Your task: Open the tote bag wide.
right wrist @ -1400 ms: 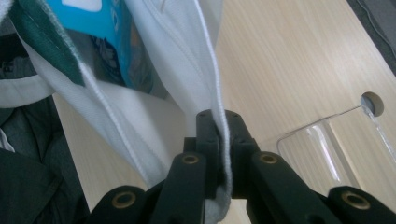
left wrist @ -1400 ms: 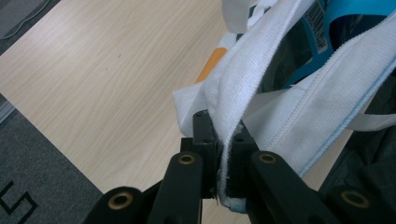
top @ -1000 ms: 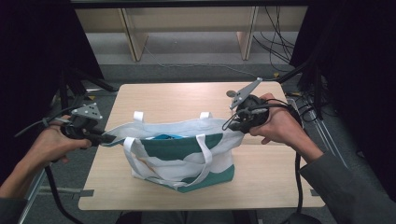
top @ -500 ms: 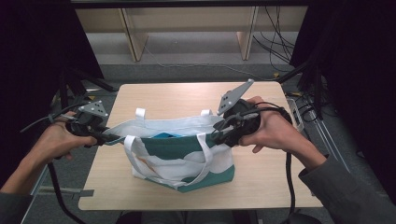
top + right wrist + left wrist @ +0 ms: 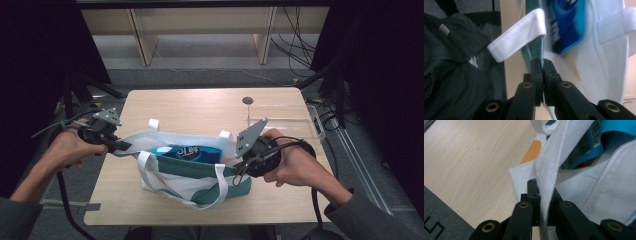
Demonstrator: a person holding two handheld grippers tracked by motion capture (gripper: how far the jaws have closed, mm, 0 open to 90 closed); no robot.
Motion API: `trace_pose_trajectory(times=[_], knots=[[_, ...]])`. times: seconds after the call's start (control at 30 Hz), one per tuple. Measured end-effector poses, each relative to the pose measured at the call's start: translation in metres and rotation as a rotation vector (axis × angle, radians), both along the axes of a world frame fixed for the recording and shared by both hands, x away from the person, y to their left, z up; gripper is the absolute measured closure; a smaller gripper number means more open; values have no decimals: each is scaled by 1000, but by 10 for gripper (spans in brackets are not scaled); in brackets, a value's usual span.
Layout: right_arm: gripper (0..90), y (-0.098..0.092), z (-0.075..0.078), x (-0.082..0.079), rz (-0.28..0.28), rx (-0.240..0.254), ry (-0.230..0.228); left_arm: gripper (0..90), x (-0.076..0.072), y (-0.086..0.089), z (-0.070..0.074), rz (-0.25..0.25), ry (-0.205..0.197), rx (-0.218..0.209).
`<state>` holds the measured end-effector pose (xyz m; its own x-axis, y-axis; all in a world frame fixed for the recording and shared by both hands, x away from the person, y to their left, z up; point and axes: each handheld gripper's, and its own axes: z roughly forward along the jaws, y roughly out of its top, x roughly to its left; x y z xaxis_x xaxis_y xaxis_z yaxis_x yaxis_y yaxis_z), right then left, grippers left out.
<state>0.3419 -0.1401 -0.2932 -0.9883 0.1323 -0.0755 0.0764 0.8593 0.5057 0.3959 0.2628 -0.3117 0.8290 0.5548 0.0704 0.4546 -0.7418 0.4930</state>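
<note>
A light wooden table [image 5: 200, 107] stands on a grey carpeted floor [image 5: 200, 55]. Behind it runs a pale wooden shelf unit [image 5: 200, 17] with upright legs, and dark cables [image 5: 300, 55] trail across the floor on the right. Black curtains [image 5: 380, 75] close off both sides, and the light is dim and even.

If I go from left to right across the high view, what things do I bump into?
Left hand → left gripper → blue packet in the bag → right gripper → right hand
</note>
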Motion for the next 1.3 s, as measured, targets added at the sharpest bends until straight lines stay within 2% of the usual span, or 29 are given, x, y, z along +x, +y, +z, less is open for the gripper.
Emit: trace_pose_trajectory(times=[0.1,0.2,0.23,0.3,0.33,0.37,0.4,0.43,0.5,0.53,0.57,0.6,0.7,0.77,0.83,0.87,0.93,0.97,1.0,1.07,1.17,1.23,1.3], knots=[[888,0,-21,4,-19,-12,45,857,-1,-6,-11,-18,25,22],[887,1,-34,6,-23,-20,45,857,-1,-8,-22,-30,41,30],[887,0,-39,5,-63,-24,74,856,-1,-8,-25,-44,45,40],[887,1,-47,10,-41,-33,50,855,-1,-11,-35,-43,63,39],[887,0,-52,8,-97,-39,89,852,-1,-14,-41,-67,72,80],[887,1,-59,13,-55,-50,65,848,-2,-17,-50,-58,92,96],[887,1,-66,15,-71,-64,73,843,-2,-19,-58,-64,97,117],[887,1,-75,18,-55,-70,71,840,-3,-21,-68,-60,108,127],[886,1,-91,18,-72,-84,109,841,-2,-21,-79,-59,122,117],[886,1,-97,18,-75,-86,117,842,-2,-20,-83,-54,131,103],[885,1,-102,17,-76,-88,130,842,-1,-18,-87,-60,120,86],[882,1,-105,17,-70,-80,123,843,-1,-17,-89,-48,132,75],[812,-2,-100,17,-82,-23,129,846,0,-14,-90,-47,129,56],[751,-8,-90,18,-90,11,122,846,0,-13,-89,-47,126,53],[661,-13,-77,17,-120,63,114,840,1,-13,-90,-44,126,45],[641,-16,-70,14,-164,94,116,835,1,-13,-90,-40,122,46],[621,-20,-56,16,-151,161,63,828,2,-14,-91,-34,119,34],[611,-21,-50,14,-179,178,44,826,2,-15,-92,-19,126,26],[601,-21,-47,15,-195,194,-1,824,3,-15,-93,-15,116,15],[599,-18,-44,17,-239,192,-44,820,4,-16,-93,-23,117,21],[580,-11,-47,23,-232,193,-83,809,4,-16,-91,-12,114,6],[582,-12,-42,27,-237,247,-95,809,3,-14,-90,-3,110,-11],[584,-14,-36,29,-248,264,-106,811,3,-14,-90,7,116,-31]])
